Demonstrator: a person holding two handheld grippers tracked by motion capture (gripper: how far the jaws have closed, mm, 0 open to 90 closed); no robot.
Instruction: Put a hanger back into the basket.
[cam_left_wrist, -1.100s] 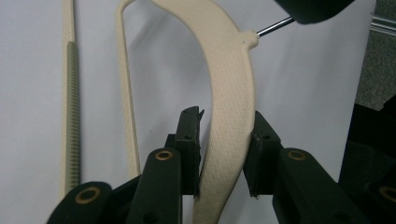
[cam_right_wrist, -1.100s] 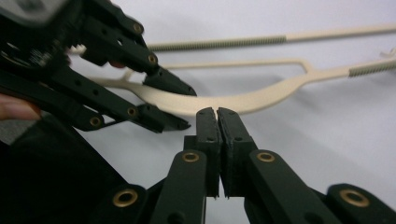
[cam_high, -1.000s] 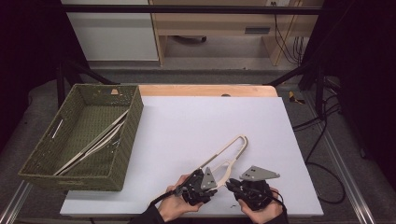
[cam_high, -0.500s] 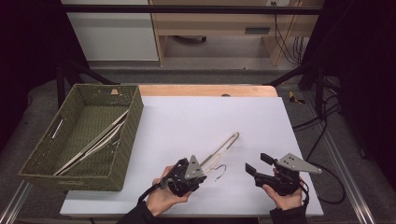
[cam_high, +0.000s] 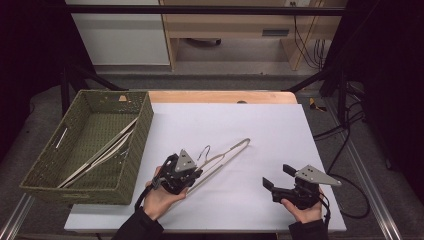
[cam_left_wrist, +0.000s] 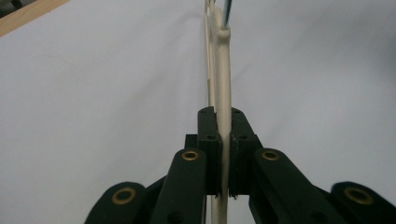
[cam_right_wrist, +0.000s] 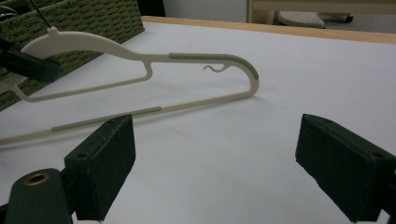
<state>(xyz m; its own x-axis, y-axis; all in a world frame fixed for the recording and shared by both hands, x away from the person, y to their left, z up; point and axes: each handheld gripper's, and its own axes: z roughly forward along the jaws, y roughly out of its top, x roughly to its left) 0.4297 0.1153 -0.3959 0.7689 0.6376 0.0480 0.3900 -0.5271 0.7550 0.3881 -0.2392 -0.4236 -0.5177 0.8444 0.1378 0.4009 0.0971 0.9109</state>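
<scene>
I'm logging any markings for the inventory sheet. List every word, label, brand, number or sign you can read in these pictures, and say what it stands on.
None can be read in any view.
Cream plastic clothes hanger: no print visible.
Green woven basket: a small pale tag hangs at its far wall, too small to tell whether it carries text.
Left gripper and right gripper: plain black jaws, no markings.
White table top: bare of writing.

Three cameras, one table.
High view looks forward and down from afar; both gripper views ride close, sharing the hanger (cam_high: 220, 159) on the table (cam_high: 260, 130).
</scene>
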